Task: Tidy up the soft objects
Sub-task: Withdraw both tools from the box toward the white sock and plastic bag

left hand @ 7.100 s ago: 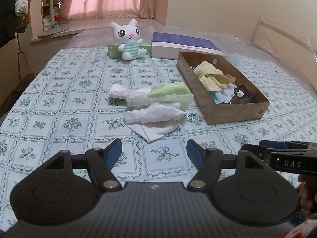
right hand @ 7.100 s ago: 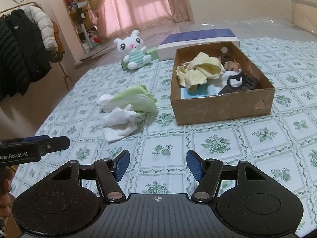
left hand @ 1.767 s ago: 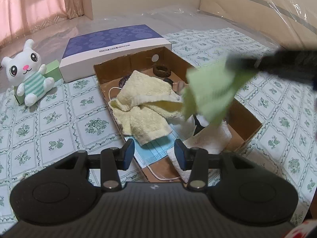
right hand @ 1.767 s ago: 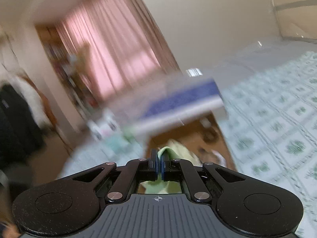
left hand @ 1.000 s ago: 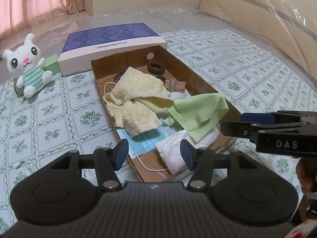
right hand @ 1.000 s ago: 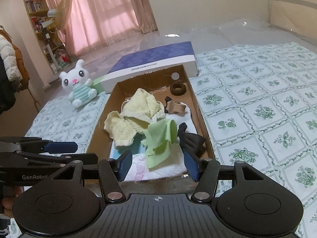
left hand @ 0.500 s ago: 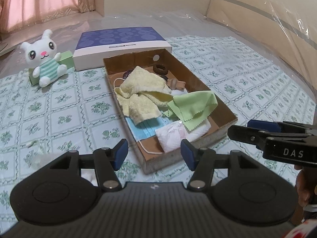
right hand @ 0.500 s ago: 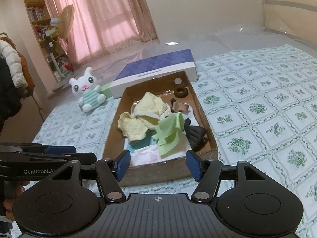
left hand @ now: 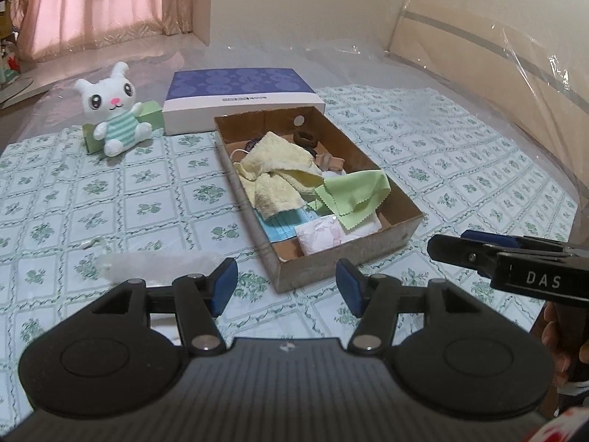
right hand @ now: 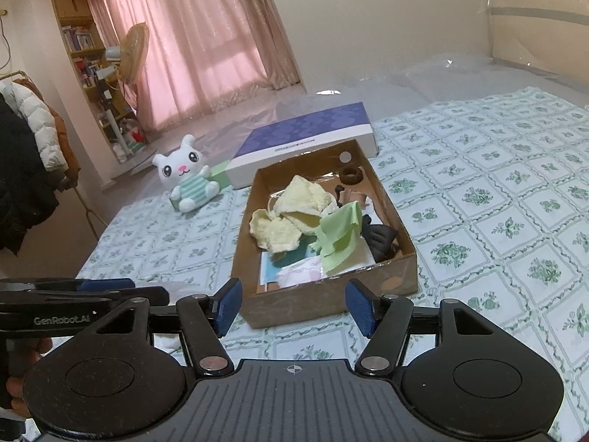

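A brown cardboard box [left hand: 405,228] [right hand: 331,302] lies on the patterned bedspread. In it are a yellow towel [left hand: 274,173] [right hand: 291,217], a light green cloth [left hand: 353,193] [right hand: 340,234], a blue face mask [left hand: 279,226] and a pale pink packet [left hand: 320,234] [right hand: 300,272]. A white fluffy cloth [left hand: 147,263] lies left of the box, partly hidden by my left fingers. My left gripper [left hand: 287,287] hovers open and empty before the box's near end. My right gripper [right hand: 294,307] is open and empty too, just short of the box.
A white plush bunny [left hand: 114,110] [right hand: 189,176] leans on a green box [left hand: 151,116] at the back left. A purple and white flat box [left hand: 239,94] [right hand: 305,140] lies behind the cardboard box. Plastic-wrapped headboard [left hand: 497,59] runs along the right; coats [right hand: 25,169] hang at left.
Both grippers have drawn back and up from the box, which now looks smaller and farther. The green cloth stays in the box. The white fluffy cloth has come into the left wrist view.
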`<state>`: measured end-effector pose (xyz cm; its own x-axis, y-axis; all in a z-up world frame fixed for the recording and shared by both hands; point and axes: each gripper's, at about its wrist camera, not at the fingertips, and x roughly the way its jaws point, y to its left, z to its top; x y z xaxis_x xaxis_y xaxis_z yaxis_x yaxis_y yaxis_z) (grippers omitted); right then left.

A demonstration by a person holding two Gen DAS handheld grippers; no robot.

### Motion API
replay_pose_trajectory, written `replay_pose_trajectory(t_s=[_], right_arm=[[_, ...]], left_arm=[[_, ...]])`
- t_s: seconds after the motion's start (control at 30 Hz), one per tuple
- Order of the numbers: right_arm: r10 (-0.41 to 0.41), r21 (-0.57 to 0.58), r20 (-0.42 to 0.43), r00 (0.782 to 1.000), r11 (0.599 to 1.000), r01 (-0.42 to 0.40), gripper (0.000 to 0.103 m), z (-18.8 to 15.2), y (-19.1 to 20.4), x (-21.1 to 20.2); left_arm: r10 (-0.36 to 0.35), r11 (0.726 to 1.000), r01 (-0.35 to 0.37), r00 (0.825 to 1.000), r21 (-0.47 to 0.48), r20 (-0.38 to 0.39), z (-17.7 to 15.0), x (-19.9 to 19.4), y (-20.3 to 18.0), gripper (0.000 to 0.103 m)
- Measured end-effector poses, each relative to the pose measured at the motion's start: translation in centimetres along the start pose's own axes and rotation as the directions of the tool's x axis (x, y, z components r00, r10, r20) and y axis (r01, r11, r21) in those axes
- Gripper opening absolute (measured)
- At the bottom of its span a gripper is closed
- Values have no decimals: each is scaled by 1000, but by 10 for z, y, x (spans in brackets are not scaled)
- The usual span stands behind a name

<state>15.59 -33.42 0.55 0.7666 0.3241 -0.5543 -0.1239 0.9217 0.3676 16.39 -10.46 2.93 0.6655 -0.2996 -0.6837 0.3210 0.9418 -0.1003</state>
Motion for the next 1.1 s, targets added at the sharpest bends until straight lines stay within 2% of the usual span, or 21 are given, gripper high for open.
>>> replay_pose_trajectory(t_s=[0.13,0.5,0.77,1.1], right_arm=[[15,-1,1,1000,1000,-15,62,-7,8,-10],[47,-30,-22,999,998,-47,62,-30,27,-23],[67,-57,-53,996,996,-70,62,-47,40,-19],[88,-90,-94,992,991,-97,62,-63,57,-3]], left_arm=[[11,1000,-10,1000,-18,26,-13,-22,6,60],[70,994,-63,994,-89,79,-53,-74,30,63],[123,985,-112,989,-131,79,-76,-88,48,63],[173,976,-165,984,-142,48,-96,-83,61,63]])
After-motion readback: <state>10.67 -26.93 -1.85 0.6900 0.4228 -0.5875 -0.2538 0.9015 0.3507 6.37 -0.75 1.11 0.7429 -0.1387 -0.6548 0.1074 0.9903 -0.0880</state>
